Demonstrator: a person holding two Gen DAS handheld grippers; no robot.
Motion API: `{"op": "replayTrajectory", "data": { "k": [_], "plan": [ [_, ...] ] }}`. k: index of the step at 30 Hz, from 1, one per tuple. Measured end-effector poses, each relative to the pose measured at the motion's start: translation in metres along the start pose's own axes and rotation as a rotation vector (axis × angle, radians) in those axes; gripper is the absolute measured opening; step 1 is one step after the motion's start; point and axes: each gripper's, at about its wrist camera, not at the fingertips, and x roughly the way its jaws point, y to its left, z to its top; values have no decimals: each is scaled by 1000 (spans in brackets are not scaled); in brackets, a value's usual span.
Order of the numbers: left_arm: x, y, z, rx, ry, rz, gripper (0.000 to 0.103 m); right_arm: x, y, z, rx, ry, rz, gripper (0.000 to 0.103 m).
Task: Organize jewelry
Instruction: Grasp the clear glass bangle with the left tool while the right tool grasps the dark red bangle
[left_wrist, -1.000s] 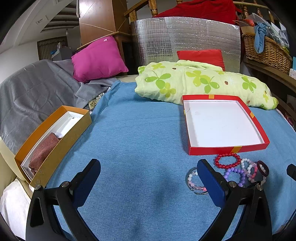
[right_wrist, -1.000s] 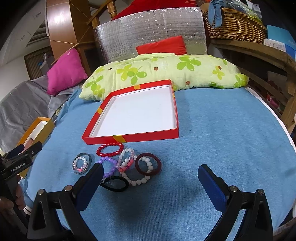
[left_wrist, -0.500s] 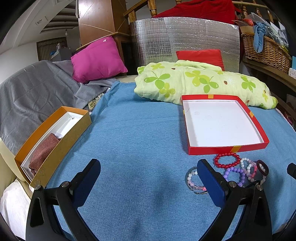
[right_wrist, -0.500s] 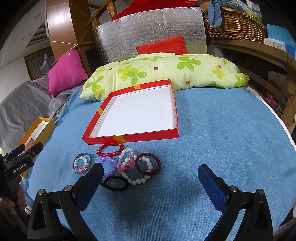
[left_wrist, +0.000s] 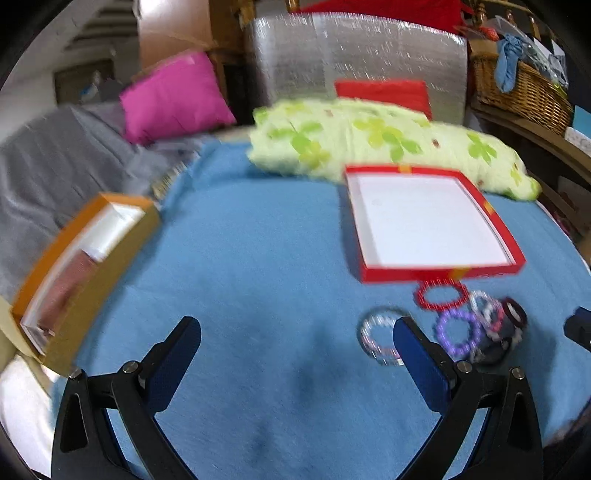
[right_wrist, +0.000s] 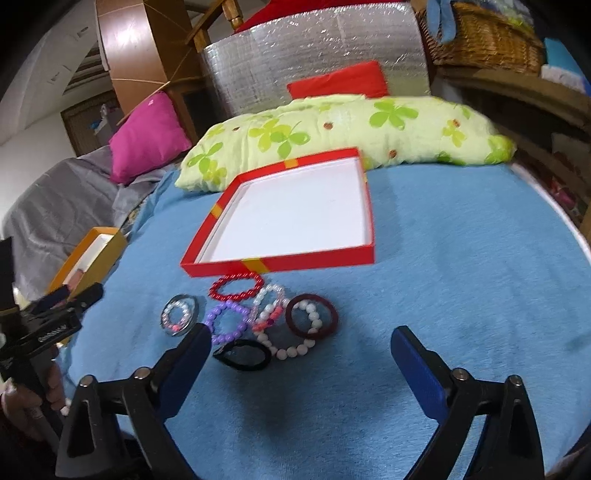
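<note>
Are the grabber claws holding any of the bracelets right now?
No. The left gripper and right gripper are both open and empty. The bracelets all lie on the blue cloth.

Home bedroom, pillows (right_wrist: 343, 127), blue bedspread (right_wrist: 461, 258)

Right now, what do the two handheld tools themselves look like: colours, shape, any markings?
Both match. The left tool and right tool each have two black, cut-out plastic arms ending in flat dark-blue pads, joined with silver screws. From the right wrist view, the left tool's black body carries small white lettering, too blurred to read.
</note>
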Motion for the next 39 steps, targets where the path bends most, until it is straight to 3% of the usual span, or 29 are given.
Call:
{"op": "replayTrajectory", "data": {
  "k": [4, 12, 17, 23, 29, 34, 36, 39],
  "plan": [
    [18, 6, -9, -29, 98, -97, 103, 6, -16, -4, 43, 68, 81, 82],
    [29, 9, -17, -49, 148, -175, 103, 30, -16, -4, 31, 123, 162, 44],
    [36, -1, -15, -11, 167, -205, 103, 40, -4, 1, -23, 137, 137, 40],
    [55, -13, -12, -1, 216, -218, 103, 46, -17, 9, 35, 145, 167, 40],
    [66, -41, -8, 83, 220, -218, 103, 58, -31, 19, 58, 154, 125, 40],
    [85, -48, -8, 96, 255, -215, 103, 84, -32, 24, 14, 232, 77, 40],
    [91, -49, -9, 100, 266, -212, 103, 92, -31, 23, -11, 257, 59, 33],
    [91, -53, -9, 129, 252, -228, 103, 93, -25, 24, -69, 249, 61, 13]
  ]
}}
